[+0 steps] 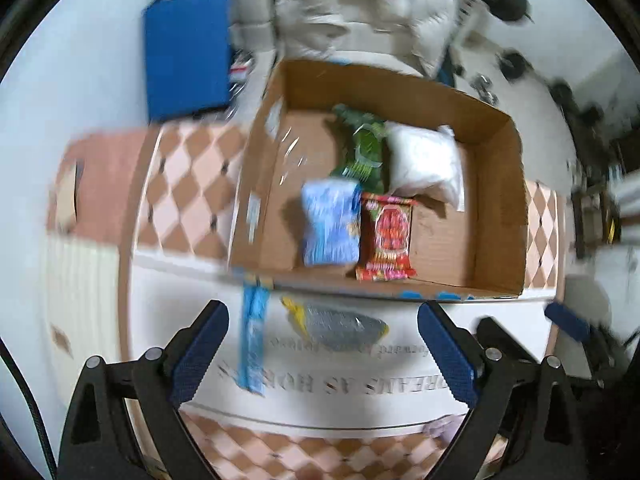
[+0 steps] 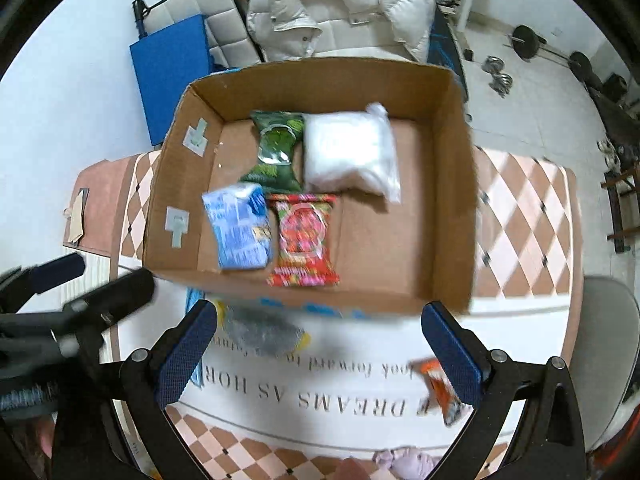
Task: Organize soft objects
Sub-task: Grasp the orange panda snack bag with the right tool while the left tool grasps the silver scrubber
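An open cardboard box (image 1: 502, 208) (image 2: 452, 208) stands on a table. Inside lie a blue packet (image 1: 330, 222) (image 2: 238, 232), a red packet (image 1: 386, 238) (image 2: 304, 240), a green packet (image 1: 362, 146) (image 2: 276, 152) and a white pouch (image 1: 424, 162) (image 2: 350, 154). In front of the box a grey and yellow packet (image 1: 340, 326) (image 2: 262, 330) and a light blue strip packet (image 1: 252, 340) lie on the cloth. An orange packet (image 2: 440, 388) lies near my right finger. My left gripper (image 1: 322, 354) and right gripper (image 2: 318, 354) are both open and empty, above the cloth before the box.
The table has a checkered cloth (image 2: 520, 220) with a white lettered band (image 2: 320, 396). A blue pad (image 2: 170, 72), a white jacket (image 2: 340, 4) and dumbbells (image 2: 498, 76) lie beyond. A lilac soft thing (image 2: 404, 460) sits at the near edge. The left gripper shows at the left of the right wrist view (image 2: 56, 320).
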The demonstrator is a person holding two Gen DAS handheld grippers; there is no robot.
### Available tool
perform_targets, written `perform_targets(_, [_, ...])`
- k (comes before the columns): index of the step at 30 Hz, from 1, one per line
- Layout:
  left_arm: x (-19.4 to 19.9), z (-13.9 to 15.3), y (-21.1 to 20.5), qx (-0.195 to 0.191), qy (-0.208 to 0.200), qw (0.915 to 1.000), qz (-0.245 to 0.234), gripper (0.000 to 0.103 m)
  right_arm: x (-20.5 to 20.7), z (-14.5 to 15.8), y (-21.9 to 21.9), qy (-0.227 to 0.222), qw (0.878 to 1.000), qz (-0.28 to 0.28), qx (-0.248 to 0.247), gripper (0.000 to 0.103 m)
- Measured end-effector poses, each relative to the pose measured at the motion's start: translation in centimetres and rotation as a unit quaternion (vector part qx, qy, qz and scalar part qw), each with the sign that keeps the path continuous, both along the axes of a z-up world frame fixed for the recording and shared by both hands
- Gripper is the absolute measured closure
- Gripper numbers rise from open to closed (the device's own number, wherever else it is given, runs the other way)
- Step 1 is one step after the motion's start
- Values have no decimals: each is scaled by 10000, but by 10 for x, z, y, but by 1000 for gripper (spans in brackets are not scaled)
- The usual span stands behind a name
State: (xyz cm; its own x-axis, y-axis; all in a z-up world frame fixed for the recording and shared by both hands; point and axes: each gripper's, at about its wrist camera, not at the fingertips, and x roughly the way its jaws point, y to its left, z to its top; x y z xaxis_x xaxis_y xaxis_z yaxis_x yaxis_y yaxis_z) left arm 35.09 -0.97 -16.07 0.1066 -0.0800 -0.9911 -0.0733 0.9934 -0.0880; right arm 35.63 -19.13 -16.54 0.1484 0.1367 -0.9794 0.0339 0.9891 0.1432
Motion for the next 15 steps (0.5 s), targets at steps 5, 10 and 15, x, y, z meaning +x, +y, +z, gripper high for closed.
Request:
perform_targets(5, [-35, -82, 6, -857, 1080, 9879, 711, 6, -55, -8, -45, -119, 9976, -675, -94, 0])
perform_targets(10, [-41, -147, -9, -872, 1672, 9770, 999, 6, -107, -46, -102, 192, 9881, -1527, 51, 0])
perform_targets(15, [-32, -184, -16, -693, 1820, 9715, 1354, 6, -138, -79, -152, 474, 9735, -2238, 76, 0])
